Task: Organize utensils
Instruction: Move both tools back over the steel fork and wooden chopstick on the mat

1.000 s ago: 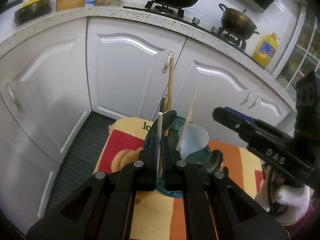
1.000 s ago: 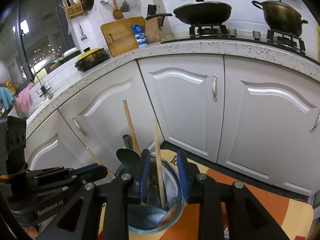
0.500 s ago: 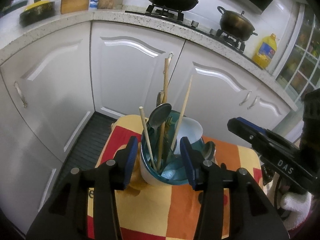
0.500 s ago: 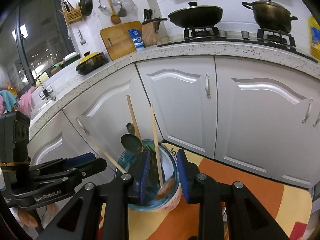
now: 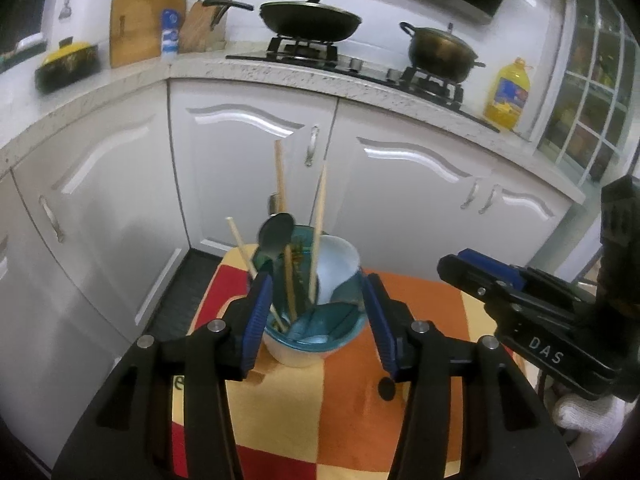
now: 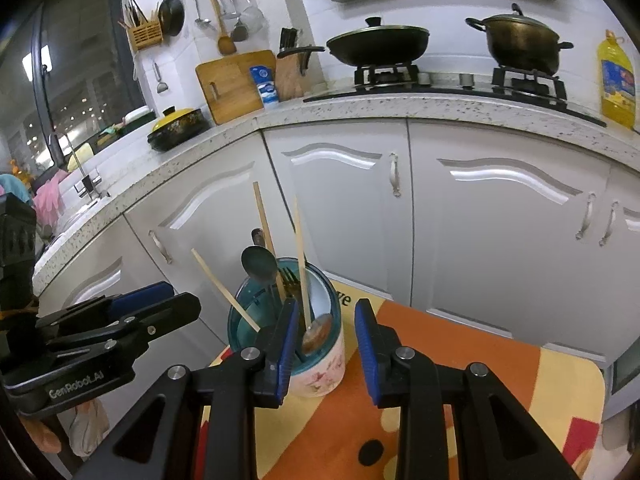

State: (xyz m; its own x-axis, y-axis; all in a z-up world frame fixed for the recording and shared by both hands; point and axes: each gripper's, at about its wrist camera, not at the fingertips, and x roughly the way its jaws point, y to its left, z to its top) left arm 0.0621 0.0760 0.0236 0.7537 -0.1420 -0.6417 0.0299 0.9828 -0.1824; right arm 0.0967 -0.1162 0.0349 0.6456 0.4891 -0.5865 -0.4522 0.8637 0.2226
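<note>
A white cup with a teal inside point(image 5: 320, 336) point(image 6: 320, 376) stands on an orange, red and yellow cloth point(image 5: 344, 400). In it stand wooden chopsticks point(image 5: 318, 236) point(image 6: 300, 256), a metal spoon point(image 5: 276, 232) point(image 6: 259, 262), a fork point(image 6: 289, 278) and a wooden spoon point(image 6: 317, 332). My left gripper point(image 5: 318, 316) is open and empty, its jaws on either side of the cup. My right gripper point(image 6: 326, 344) is open and empty, just right of the cup; it also shows in the left wrist view point(image 5: 520, 304).
White cabinet doors point(image 5: 248, 168) stand behind the small table, under a speckled counter point(image 6: 400, 108). On the counter are a stove with a wok point(image 5: 310, 20) and a pot point(image 5: 440, 52), an oil bottle point(image 5: 506, 90), a cutting board point(image 6: 232, 84) and a knife block point(image 6: 290, 68).
My left gripper let go of a chopstick, which now leans in the cup, and opened wide while backing off. My right gripper also drew back and up from the cup.
</note>
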